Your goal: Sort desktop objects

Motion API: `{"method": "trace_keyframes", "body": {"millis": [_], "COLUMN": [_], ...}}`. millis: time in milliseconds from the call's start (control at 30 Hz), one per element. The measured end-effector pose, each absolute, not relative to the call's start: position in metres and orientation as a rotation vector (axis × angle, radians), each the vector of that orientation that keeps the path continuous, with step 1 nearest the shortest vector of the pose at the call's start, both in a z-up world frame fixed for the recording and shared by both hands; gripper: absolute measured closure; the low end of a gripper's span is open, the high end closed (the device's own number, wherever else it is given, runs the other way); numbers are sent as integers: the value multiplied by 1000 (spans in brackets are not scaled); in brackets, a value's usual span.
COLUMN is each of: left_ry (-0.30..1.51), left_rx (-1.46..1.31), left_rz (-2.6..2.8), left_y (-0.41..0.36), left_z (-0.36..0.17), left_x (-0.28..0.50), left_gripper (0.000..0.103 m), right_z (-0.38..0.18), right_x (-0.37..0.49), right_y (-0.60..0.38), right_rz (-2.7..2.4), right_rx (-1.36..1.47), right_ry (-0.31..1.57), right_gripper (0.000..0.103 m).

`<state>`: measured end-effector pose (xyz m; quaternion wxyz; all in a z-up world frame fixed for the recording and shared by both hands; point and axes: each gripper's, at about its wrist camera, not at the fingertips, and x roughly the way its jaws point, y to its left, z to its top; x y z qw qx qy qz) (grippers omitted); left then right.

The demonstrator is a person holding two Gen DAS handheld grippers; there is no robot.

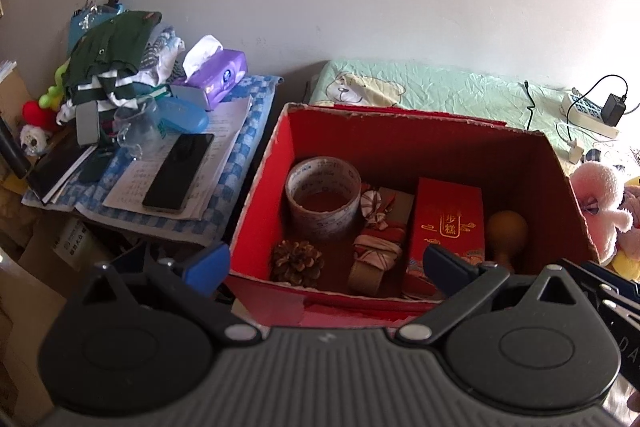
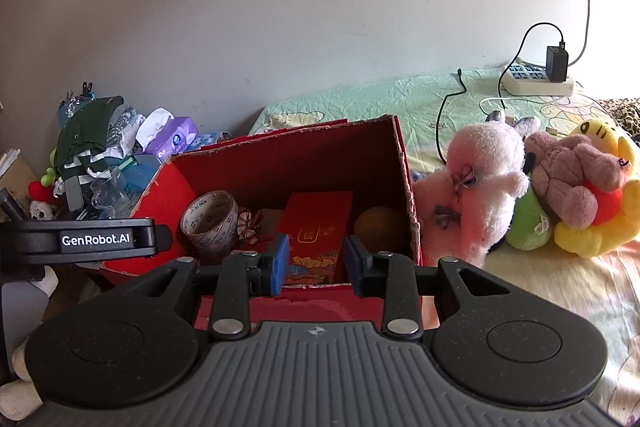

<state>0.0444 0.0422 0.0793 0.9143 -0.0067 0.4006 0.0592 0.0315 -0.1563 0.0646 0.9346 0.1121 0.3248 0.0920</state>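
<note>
While the left gripper (image 1: 326, 267) hangs over the near rim of the red cardboard box (image 1: 256, 195), its jaws spread wide and empty, the right gripper (image 2: 316, 265) stands partly open, gripping nothing. Inside the box a translucent tape roll (image 1: 323, 197) sits at ten o'clock, a scaly brown pine cone (image 1: 298, 263) at seven, a glossy red carton with gold lettering (image 1: 448, 223) upright at centre-right, and a smooth tan gourd (image 1: 507, 227) at three. A black phone (image 1: 179, 173) lies flat on papers left of the box.

right gripper (image 2: 316, 265): jaws apart, empty | red box (image 2: 280, 157): tape roll (image 2: 210, 223) inside
</note>
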Motion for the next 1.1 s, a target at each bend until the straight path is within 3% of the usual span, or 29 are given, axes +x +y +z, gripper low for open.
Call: {"method": "trace_keyframes", "body": {"millis": [1100], "left_ry": [901], "left_rx": [23], "left_rz": [98], "left_y": [38], "left_z": [61], "left_x": [48], "left_gripper": [1], "right_z": [57], "right_x": [37], "right_y": [-143], "right_rz": [146], "right_rx": [202], "right_ry": [704], "right_gripper": [69]}}
